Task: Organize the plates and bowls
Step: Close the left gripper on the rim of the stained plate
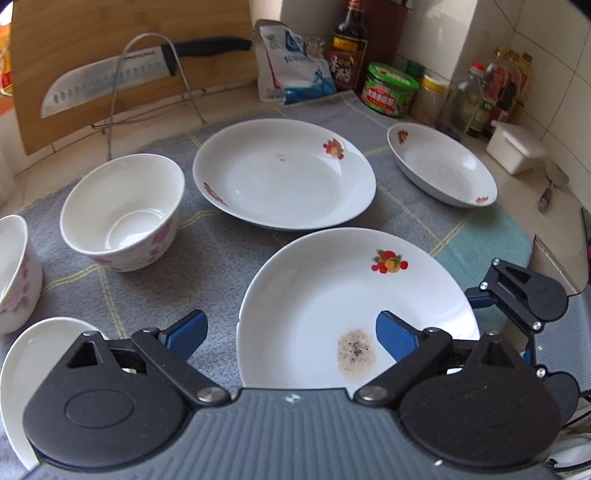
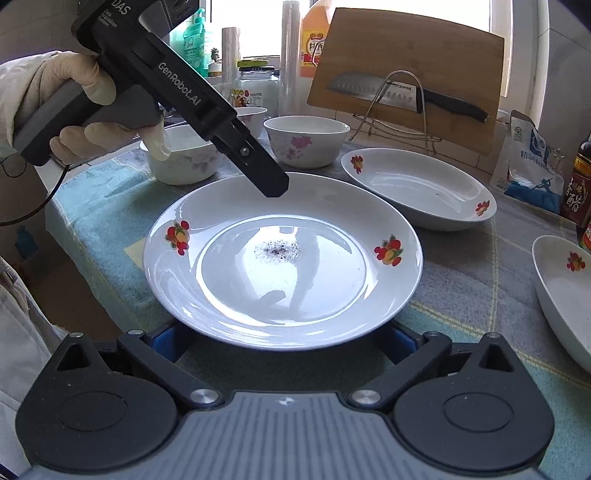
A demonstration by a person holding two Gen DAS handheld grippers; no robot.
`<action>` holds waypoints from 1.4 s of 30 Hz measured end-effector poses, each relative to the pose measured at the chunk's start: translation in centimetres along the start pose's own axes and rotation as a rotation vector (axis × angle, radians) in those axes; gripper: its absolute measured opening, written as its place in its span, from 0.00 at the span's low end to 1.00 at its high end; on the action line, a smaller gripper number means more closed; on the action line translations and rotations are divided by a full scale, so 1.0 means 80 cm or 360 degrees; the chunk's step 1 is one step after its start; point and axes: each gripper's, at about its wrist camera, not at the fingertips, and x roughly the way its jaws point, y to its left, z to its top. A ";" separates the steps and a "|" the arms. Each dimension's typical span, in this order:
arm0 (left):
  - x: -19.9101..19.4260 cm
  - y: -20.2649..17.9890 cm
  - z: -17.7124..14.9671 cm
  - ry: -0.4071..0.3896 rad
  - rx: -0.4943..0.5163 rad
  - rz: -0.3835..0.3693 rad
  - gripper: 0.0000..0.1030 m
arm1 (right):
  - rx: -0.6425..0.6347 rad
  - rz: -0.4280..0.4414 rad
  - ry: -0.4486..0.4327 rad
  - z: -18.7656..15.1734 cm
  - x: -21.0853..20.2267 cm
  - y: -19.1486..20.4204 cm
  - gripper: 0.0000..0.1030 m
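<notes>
A white plate (image 2: 282, 258) with fruit prints and a dark speckled stain lies on the grey cloth, nearest both grippers. My left gripper (image 1: 291, 336) is open and tilts down over the plate (image 1: 354, 295): one blue finger hangs over the stain side, the other outside the rim. In the right wrist view the left gripper (image 2: 275, 186) hovers above the plate's far rim, held by a gloved hand (image 2: 74, 110). My right gripper (image 2: 282, 347) stands open and wide at the near rim, its fingertips hidden under it. A second plate (image 1: 284, 173) and a deep dish (image 1: 441, 164) lie beyond. A flowered bowl (image 1: 122, 214) stands left.
Another bowl (image 1: 14, 273) and a white dish (image 1: 37, 369) sit at the left edge. A knife (image 1: 110, 79) rests on a wire rack against a cutting board (image 1: 74, 29). A salt bag (image 1: 291, 66), bottles, jars (image 1: 391, 88) and a white box (image 1: 515, 147) line the tiled corner.
</notes>
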 end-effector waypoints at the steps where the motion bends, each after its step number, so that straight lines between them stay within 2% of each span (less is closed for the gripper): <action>1: 0.003 0.000 0.001 0.0015 0.0023 -0.0018 0.94 | 0.0006 -0.0009 0.0000 0.000 0.000 0.001 1.00; 7: 0.020 0.004 0.010 0.0129 0.0063 -0.0114 0.94 | 0.0002 -0.0027 0.0013 0.001 0.000 0.003 1.00; 12: 0.035 0.015 0.013 0.0215 -0.0037 -0.0138 0.92 | -0.0005 -0.0011 0.0004 0.001 0.001 0.001 1.00; 20: 0.046 0.014 0.023 0.0313 -0.0028 -0.0158 0.88 | -0.0050 0.0042 0.0011 0.004 0.003 -0.001 1.00; 28: 0.051 0.013 0.028 0.0340 -0.0019 -0.0211 0.81 | -0.0051 0.0043 0.0030 0.007 0.004 -0.001 1.00; 37: 0.053 0.012 0.031 0.0357 -0.0014 -0.0262 0.80 | -0.0047 0.0038 0.0053 0.009 0.005 -0.002 1.00; 42: 0.054 0.014 0.031 0.0348 -0.0035 -0.0252 0.80 | -0.0048 0.0030 0.0074 0.011 0.006 -0.001 1.00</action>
